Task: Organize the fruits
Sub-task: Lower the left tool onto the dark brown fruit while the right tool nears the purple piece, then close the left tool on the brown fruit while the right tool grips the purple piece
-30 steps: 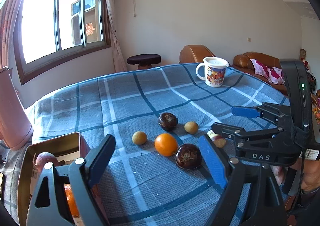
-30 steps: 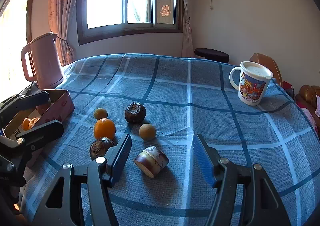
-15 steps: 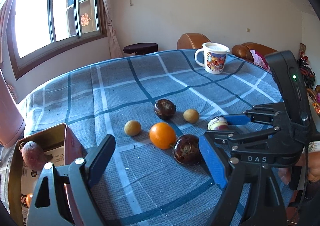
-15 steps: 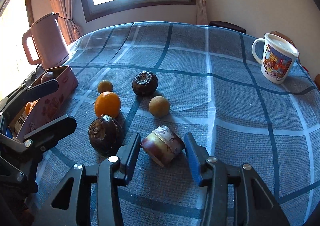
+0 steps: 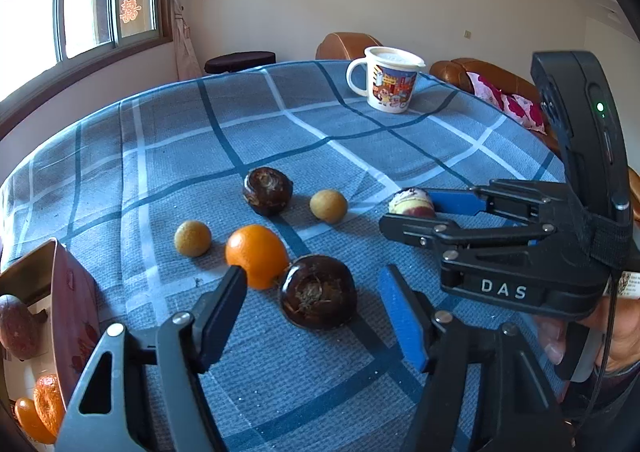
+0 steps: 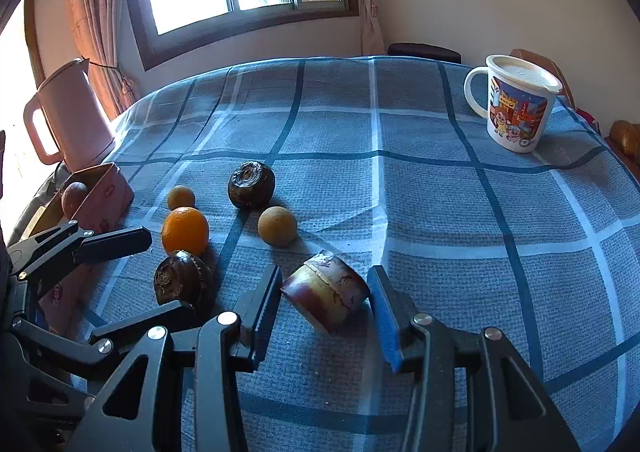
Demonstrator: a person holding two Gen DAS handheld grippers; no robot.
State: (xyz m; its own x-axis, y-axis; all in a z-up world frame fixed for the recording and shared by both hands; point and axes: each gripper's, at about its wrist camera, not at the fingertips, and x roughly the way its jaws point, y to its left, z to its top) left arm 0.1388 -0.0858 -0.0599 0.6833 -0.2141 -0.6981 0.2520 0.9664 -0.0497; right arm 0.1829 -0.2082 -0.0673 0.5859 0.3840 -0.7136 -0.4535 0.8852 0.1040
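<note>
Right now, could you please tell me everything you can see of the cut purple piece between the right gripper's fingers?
The cut purple piece is a short, stubby chunk with mottled purple skin, a pale ring and a cream cut face. It lies tilted on its side on the blue checked tablecloth, between the right gripper fingers, whose pads seem to press its two ends.

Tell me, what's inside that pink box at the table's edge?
The pink box holds a purplish round fruit and two oranges; its wall hides the rest.
</note>
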